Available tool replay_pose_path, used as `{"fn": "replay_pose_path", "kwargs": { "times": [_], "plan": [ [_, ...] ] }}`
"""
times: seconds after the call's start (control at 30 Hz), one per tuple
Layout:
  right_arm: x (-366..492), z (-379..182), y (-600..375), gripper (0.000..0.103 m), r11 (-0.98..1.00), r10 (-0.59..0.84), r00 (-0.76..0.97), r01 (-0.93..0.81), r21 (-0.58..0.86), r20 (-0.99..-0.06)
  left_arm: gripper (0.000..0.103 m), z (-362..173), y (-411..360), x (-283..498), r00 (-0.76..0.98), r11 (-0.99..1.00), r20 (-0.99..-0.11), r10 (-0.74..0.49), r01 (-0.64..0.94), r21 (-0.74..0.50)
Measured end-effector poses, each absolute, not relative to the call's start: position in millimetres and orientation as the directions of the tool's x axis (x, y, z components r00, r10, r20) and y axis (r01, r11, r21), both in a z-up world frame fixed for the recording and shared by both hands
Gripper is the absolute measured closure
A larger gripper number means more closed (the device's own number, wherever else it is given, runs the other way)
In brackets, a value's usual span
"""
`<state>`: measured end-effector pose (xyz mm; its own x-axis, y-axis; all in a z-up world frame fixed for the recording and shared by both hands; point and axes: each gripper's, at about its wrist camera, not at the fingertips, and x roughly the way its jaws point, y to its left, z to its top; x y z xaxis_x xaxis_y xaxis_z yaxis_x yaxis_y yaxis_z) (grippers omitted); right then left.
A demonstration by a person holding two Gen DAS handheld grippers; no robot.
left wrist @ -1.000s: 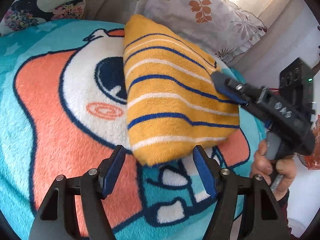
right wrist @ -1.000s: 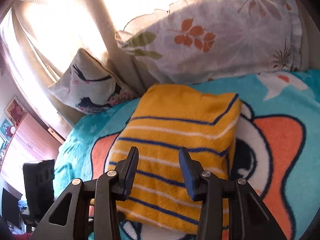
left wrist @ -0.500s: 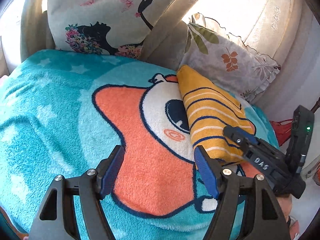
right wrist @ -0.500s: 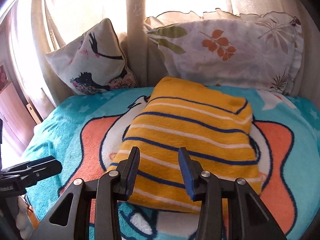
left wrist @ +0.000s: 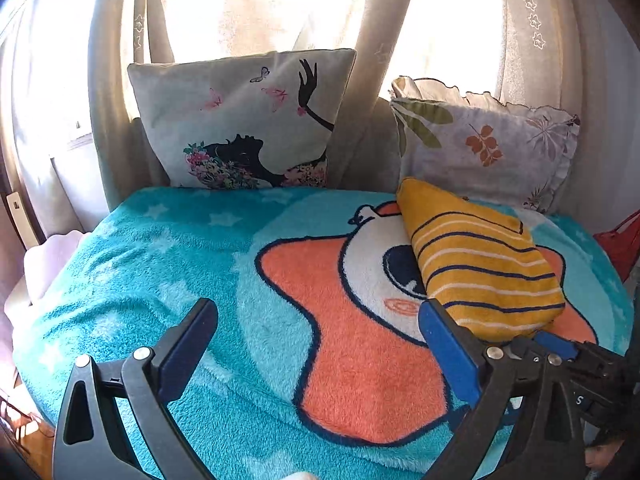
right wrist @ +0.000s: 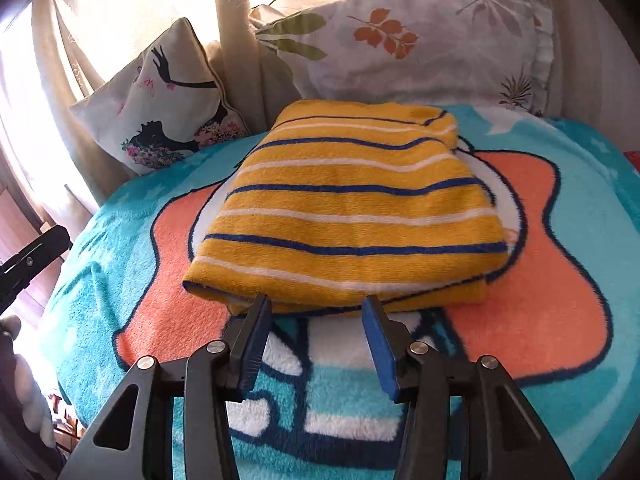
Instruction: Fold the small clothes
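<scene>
A yellow garment with blue and white stripes (right wrist: 352,208) lies folded in a neat rectangle on the teal cartoon blanket (right wrist: 560,264). It also shows at the right in the left wrist view (left wrist: 484,268). My right gripper (right wrist: 316,316) is open and empty, its tips just short of the garment's near edge. My left gripper (left wrist: 320,324) is open and empty, held back over the blanket (left wrist: 168,252) to the left of the garment. The right gripper's body (left wrist: 576,356) shows at the lower right of the left wrist view.
Two pillows stand against the curtains at the back: one with a woman's silhouette (left wrist: 244,120) and one with a leaf print (left wrist: 484,148). The blanket's edge drops off at the left and front. A red object (left wrist: 620,240) sits at the far right.
Both grippers have pulled back from the folded garment. The left one has drawn away to the left and up, so the whole blanket and both pillows now show. The garment has stayed put.
</scene>
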<state>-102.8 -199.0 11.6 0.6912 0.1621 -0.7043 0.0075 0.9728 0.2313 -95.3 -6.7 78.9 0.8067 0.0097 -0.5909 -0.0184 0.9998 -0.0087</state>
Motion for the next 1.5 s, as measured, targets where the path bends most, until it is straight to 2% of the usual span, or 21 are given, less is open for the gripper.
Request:
{"fn": "replay_pose_path", "kwargs": {
  "times": [0.1, 0.3, 0.67, 1.5],
  "plan": [
    [-113.4, 17.7, -205.9, 0.045, 0.975, 0.133, 0.709, 0.032, 0.22, -0.693, 0.003, 73.2, -11.2, -95.3, 0.789, 0.999, -0.614, 0.024, -0.033, -0.003],
    [-120.6, 23.7, -206.3, 0.039, 0.992, 0.02, 0.727, 0.069, 0.103, -0.686, 0.003, 59.3, -25.9, -94.8, 0.754, 0.999, -0.656, 0.032, -0.015, 0.031],
    [-117.8, 16.7, -219.3, 0.036, 0.99, -0.004, 0.715, 0.102, 0.098, -0.699, 0.003, 30.9, -54.7, -85.0, 0.657, 0.996, -0.752, -0.053, 0.084, 0.003],
    [-100.6, 9.3, -218.6, 0.032, 0.992, -0.046, 0.69, 0.114, 0.045, -0.722, 0.003, 1.6, -64.7, -63.7, 0.537, 0.988, -0.832, -0.141, 0.127, -0.085]
  ]
}}
